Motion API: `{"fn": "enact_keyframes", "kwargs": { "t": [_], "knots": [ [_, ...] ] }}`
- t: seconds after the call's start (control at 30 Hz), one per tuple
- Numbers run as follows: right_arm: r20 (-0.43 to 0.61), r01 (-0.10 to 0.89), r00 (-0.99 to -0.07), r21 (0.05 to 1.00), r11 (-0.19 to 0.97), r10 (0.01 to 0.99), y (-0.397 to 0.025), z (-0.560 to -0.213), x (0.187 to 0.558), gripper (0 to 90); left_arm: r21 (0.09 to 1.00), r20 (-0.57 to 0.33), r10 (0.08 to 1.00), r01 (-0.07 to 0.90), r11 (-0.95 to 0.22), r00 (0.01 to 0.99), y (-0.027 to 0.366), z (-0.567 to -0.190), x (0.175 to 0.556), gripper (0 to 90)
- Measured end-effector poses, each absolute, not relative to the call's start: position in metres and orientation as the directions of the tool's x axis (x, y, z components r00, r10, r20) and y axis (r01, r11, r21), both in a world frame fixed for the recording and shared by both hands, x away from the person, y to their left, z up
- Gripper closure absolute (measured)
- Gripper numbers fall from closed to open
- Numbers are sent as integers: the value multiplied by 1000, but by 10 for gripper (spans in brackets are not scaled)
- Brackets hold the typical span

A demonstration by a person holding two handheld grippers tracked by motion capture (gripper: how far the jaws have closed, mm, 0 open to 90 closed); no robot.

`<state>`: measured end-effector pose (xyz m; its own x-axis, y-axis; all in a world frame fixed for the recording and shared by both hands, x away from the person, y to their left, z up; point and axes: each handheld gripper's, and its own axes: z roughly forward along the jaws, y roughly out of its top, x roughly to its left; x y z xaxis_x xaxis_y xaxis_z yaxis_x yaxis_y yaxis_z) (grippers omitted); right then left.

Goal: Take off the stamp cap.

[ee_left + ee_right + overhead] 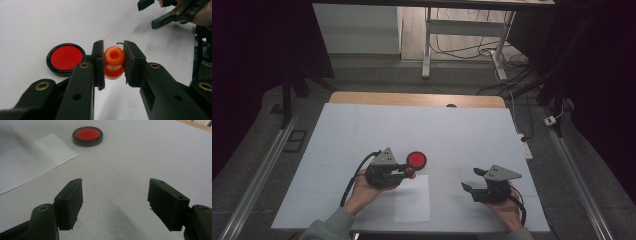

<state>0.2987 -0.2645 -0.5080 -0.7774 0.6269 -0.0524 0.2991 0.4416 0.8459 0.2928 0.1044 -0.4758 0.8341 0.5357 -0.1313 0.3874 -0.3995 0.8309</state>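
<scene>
Gripping a small orange piece (pixel 114 62) between both pads, the left tongs (pixel 408 172) sit low at about seven o'clock on the desk (pixel 362 130). In the left gripper view the piece is glossy and smooth, seemingly plastic, rounded like a spool: a ring-shaped top with a dimple in the middle, a narrower waist and a wider base below. Its sides are covered by the black jaws, and whether its base touches the desk cannot be told. No writing or label can be read on it or on either tool.

At about five o'clock, well apart from the left, the right tongs (pixel 473 179) stand wide open with nothing between their flat, matte black pads (pixel 70 202). Brass-coloured rivets show on the arms of both tools, and a grey three-cornered plate tops each.

Between the two hands lies a white sheet of paper (pixel 412 200), smooth and rectangular, on the pale, slightly grainy desk cover.

Farther off, at about eleven o'clock from the sheet and just beside the left tongs, rests a round red disc (pixel 416 159) in a raised black rim, shallow and lid-like. Beyond the cover, a bare wooden edge (pixel 412 99) of the desk shows.
</scene>
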Motion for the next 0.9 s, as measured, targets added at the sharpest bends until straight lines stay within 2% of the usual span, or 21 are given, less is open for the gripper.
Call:
{"fn": "enact_keyframes", "kwargs": {
  "t": [0.9],
  "knots": [
    [-57,260,-814,854,450,578,-242,-504,291,289,830,-118,531,377,-411,839,96,-476,294,716]
  ]
}}
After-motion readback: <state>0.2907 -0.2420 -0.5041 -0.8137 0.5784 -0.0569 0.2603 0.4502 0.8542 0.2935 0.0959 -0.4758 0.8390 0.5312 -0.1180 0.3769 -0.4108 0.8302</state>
